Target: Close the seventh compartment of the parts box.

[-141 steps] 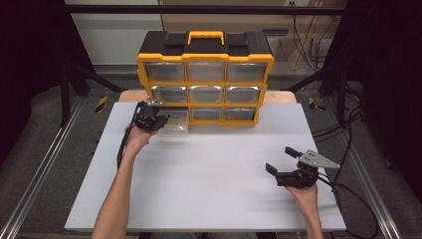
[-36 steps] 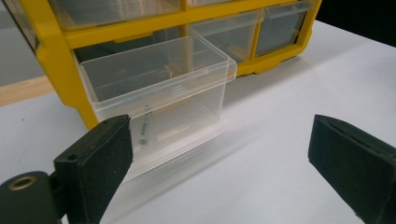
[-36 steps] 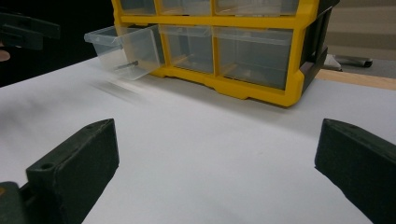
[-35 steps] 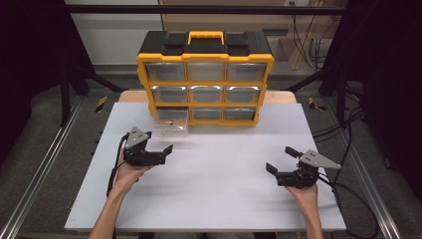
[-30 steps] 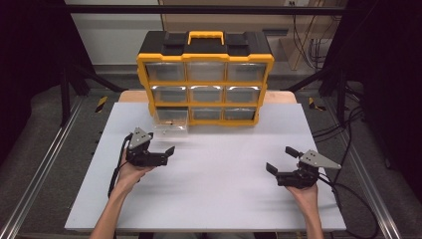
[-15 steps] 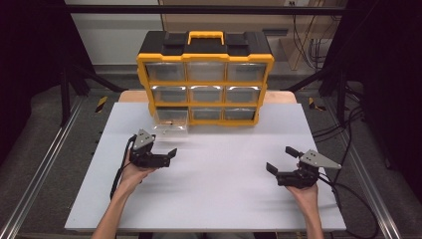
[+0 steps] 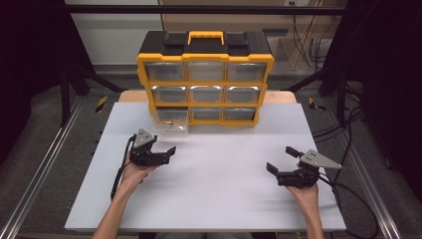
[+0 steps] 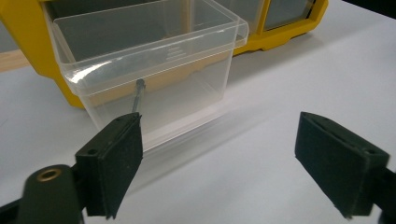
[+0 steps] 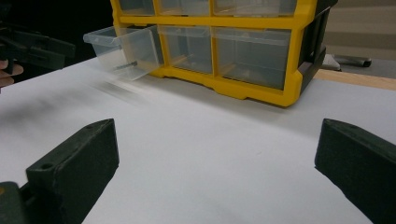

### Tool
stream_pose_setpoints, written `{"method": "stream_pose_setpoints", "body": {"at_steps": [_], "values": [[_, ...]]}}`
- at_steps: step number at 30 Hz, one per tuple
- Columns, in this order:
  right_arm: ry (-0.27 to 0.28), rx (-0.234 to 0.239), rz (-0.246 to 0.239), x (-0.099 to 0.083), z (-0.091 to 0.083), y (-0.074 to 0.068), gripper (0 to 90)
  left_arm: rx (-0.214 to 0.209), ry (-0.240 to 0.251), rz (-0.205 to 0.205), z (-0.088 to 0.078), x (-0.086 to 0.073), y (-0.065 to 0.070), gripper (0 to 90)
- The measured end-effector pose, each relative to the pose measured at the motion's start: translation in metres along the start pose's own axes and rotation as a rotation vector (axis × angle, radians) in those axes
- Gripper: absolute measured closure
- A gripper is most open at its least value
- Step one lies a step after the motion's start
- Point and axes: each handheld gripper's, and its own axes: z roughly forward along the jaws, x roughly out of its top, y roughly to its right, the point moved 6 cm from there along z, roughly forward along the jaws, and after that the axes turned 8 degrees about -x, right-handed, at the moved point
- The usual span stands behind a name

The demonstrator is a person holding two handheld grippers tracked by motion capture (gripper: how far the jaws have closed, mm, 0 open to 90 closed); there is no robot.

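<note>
Standing apart beyond the left gripper [image 8: 219,172], whose parted jaws have just been closing on nothing, the pulled-out clear drawer [image 8: 154,70] holds a screw [image 8: 137,95].

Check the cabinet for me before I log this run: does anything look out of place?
One thing: the bottom-left drawer of the yellow organizer is pulled out, while the other drawers sit flush. A screw lies inside it. Both tongs, left and right, are open and empty.

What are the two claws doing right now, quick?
Left claw: open, empty, jaws just closing a little, facing the pulled-out clear plastic drawer.
Right claw: open, empty.
</note>
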Motion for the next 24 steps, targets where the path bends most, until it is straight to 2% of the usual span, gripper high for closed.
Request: {"method": "stream_pose_setpoints", "body": {"at_steps": [5, 13, 24], "values": [[-0.005, 0.003, 0.004, -0.0003, 0.0002, -0.0006, 0.4, 0.001, -0.009, -0.006, 0.0015, -0.0012, -0.0010, 21.2], [-0.006, 0.003, 0.002, -0.0008, 0.0006, -0.0010, 0.4, 0.013, 0.008, -0.012, -0.0003, 0.0009, -0.0030, 32.5], [-0.007, 0.003, -0.003, -0.0014, 0.0014, -0.0009, 0.4, 0.026, 0.001, -0.010, 0.0007, 0.0026, -0.0045, 51.3]]}}
